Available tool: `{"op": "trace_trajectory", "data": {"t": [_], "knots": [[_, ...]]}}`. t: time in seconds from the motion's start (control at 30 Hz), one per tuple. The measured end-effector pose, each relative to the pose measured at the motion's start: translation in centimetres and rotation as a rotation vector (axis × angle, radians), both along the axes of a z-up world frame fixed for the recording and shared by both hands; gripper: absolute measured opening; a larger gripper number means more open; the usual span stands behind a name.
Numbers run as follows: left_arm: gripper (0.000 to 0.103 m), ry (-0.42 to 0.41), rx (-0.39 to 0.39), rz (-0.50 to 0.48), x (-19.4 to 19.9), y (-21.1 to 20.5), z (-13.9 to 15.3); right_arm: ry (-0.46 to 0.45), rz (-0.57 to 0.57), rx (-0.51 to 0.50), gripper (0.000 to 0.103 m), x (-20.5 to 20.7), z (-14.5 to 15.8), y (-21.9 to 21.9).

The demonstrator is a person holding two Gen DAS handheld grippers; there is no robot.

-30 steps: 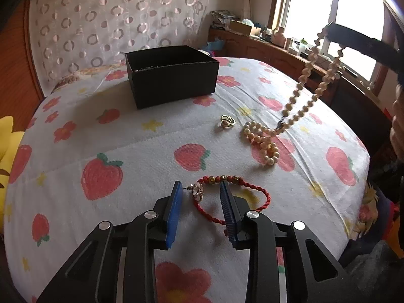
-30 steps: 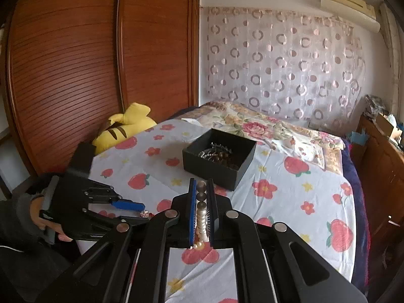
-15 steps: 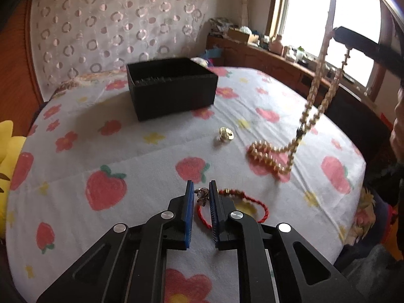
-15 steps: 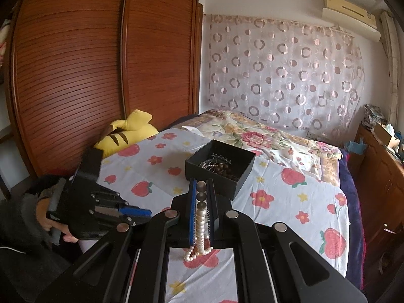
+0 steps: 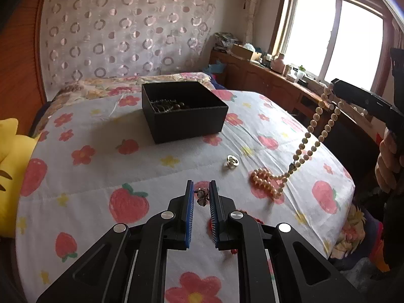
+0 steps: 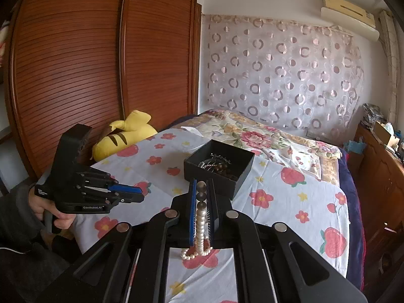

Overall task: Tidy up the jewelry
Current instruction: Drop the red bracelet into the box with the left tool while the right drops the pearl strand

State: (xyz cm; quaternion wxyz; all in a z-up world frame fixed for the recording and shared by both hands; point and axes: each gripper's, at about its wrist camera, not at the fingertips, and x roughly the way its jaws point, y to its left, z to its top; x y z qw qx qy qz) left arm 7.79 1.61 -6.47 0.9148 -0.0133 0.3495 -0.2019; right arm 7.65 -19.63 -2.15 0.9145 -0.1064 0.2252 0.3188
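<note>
A black open box (image 5: 185, 111) holding dark jewelry stands on the strawberry-print bedspread (image 5: 101, 156); it also shows in the right wrist view (image 6: 219, 168). My left gripper (image 5: 201, 195) is shut on the red bracelet's metal charm (image 5: 202, 196), with the red cord (image 5: 248, 217) hanging below the fingers. My right gripper (image 6: 201, 189) is shut on a pearl necklace (image 6: 200, 223), whose strand (image 5: 310, 131) hangs from the right with its end piled on the bed (image 5: 265, 180). A gold ring (image 5: 232, 162) lies between box and pearls.
A yellow plush toy (image 6: 126, 133) lies at the bed's left edge by a wooden wardrobe (image 6: 101, 63). A wooden sideboard (image 5: 277, 85) with clutter runs under the window on the right. The bed edge drops off at right.
My left gripper closed on the red bracelet's charm and lifted it off the bedspread. My right gripper rose higher with the pearl necklace, drawing more of the strand up.
</note>
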Motion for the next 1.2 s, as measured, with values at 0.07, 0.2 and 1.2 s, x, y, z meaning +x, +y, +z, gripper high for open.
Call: {"op": "trace_trajectory", "data": {"t": [0.07,0.2,1.2], "knots": [[0.011,-0.009,-0.002,0.005,0.4,0.1,0.4,-0.014,0.000,0.005,0.009,0.1,0.7,0.1],[0.011,-0.047,-0.003,0.012,1.2,0.0,2.0,-0.053,0.003,0.021,0.009,0.6,2.7,0.3],[0.011,-0.046,0.024,0.081,14.5,-0.8,4.3,-0.120,-0.107,-0.042,0.009,15.5,8.1,6.2]]}}
